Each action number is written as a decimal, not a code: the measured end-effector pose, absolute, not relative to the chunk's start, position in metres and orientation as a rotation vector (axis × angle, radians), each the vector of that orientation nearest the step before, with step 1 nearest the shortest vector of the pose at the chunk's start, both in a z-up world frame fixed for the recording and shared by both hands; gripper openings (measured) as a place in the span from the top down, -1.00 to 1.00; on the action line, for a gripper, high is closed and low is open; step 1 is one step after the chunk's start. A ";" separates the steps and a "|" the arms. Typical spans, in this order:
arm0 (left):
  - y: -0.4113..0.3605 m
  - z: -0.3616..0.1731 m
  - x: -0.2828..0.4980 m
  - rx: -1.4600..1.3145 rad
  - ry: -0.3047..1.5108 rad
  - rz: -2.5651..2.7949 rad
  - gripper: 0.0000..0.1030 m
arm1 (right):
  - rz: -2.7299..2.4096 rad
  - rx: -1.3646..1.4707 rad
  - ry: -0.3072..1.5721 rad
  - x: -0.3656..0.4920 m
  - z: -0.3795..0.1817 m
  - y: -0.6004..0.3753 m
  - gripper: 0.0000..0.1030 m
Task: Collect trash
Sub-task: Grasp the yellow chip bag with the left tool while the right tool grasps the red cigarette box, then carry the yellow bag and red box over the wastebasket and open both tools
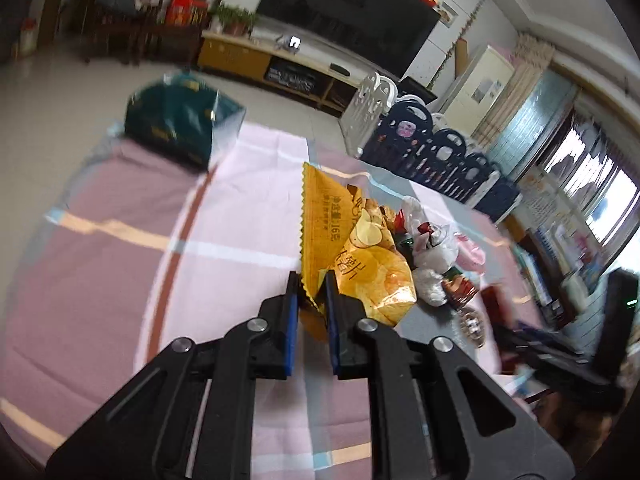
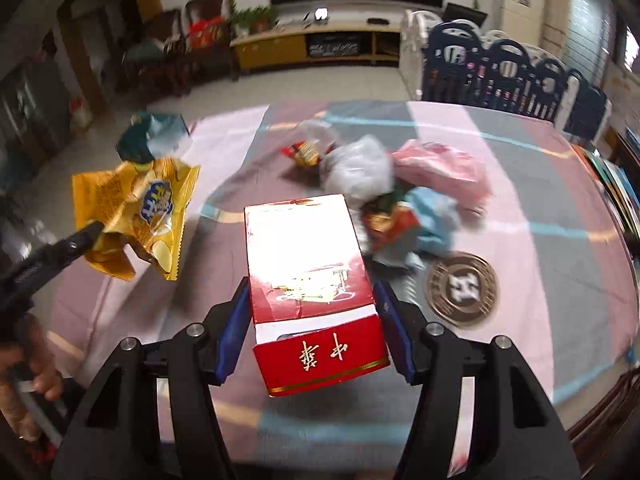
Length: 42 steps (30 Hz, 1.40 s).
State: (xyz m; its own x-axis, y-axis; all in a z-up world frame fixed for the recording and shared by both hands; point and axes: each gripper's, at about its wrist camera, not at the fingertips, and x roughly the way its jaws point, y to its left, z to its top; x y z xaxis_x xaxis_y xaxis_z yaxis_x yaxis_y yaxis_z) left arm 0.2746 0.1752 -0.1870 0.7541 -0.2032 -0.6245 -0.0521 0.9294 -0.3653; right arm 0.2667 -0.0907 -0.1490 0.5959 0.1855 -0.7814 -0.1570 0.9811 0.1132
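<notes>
Checked tablecloth [image 2: 540, 184], crumpled wrappers [image 2: 400, 184], round coaster [image 2: 462, 288], green bag [image 1: 180, 120]

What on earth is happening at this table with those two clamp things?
A person is clearing litter with a handheld gripper in each hand. The left gripper is shut on a yellow chip bag, lifted off the tablecloth. The right gripper clasps a red carton. More wrappers remain heaped behind it.
</notes>
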 end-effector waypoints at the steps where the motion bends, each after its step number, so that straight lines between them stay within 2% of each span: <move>1: 0.167 -0.177 0.267 -0.338 0.698 -0.074 0.74 | 0.186 0.063 0.895 0.253 -0.140 -0.105 -0.17; 8: 0.084 -0.094 0.198 -0.131 0.574 -0.116 0.74 | 0.055 0.155 0.815 0.164 -0.101 -0.188 -0.17; 15: -0.010 -0.057 0.135 -0.013 0.553 -0.252 0.74 | -0.041 0.196 0.753 0.073 -0.080 -0.253 -0.17; 23: -0.108 -0.064 0.081 0.110 0.592 -0.447 0.74 | -0.122 0.270 0.711 0.008 -0.073 -0.311 -0.17; 29: -0.150 -0.092 0.070 0.175 0.654 -0.501 0.74 | -0.162 0.305 0.694 -0.011 -0.075 -0.333 -0.17; 37: -0.169 -0.132 0.080 0.198 0.761 -0.530 0.73 | -0.159 0.321 0.724 -0.007 -0.085 -0.340 -0.17; 39: -0.172 -0.140 0.083 0.191 0.797 -0.551 0.65 | -0.159 0.321 0.738 -0.004 -0.088 -0.339 -0.17; 41: -0.174 -0.148 0.085 0.183 0.835 -0.583 0.44 | -0.156 0.323 0.747 -0.003 -0.091 -0.337 -0.17; 42: -0.174 -0.149 0.087 0.174 0.842 -0.590 0.19 | -0.156 0.322 0.750 -0.003 -0.092 -0.337 -0.17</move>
